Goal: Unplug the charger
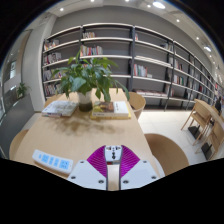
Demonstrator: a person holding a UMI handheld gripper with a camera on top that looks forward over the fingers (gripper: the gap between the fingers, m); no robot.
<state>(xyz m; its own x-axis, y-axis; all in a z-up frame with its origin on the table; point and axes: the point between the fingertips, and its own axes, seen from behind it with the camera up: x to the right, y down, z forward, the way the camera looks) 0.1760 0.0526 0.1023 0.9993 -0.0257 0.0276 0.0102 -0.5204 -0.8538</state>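
Gripper view. We see the gripper [113,158] at lower centre, its magenta pads [98,160] clamped on a small white charger [113,153]. Beyond lie a wooden table [60,135], a plant [85,75] at centre, a power strip [52,159] at lower left, and bookshelves [130,55] across the top. We judge a straight, steady pull without twisting best frees the plug.

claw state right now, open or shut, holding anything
claw: shut, holding a small white charger between both pads
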